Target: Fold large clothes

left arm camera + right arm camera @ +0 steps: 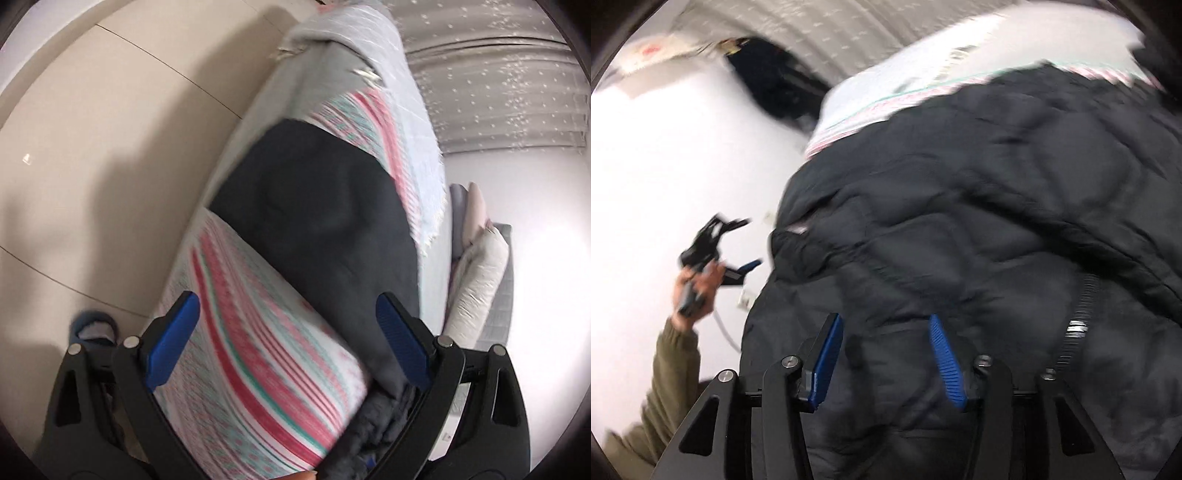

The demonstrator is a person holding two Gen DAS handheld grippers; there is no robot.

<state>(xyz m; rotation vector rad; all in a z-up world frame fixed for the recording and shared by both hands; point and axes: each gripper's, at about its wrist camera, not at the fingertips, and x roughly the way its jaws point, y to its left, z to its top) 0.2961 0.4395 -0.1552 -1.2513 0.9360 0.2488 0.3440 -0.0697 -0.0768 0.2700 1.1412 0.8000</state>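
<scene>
A large black quilted jacket (979,221) lies spread on a bed with a pink, teal and white striped cover (258,350). In the left wrist view the jacket (317,214) shows as a dark mass across the bed. My left gripper (288,332) is open above the striped cover, holding nothing; it also shows in the right wrist view (738,243), held up in a hand away from the jacket. My right gripper (886,350) is open just over the jacket, near its zipper (1078,325), with jacket fabric between the fingers (945,362).
A beige tiled floor (92,166) lies beside the bed. A grey blanket (351,55) sits at the bed's far end. Folded pale bedding (480,266) is stacked by the bed. Grey dotted curtains (498,74) hang behind.
</scene>
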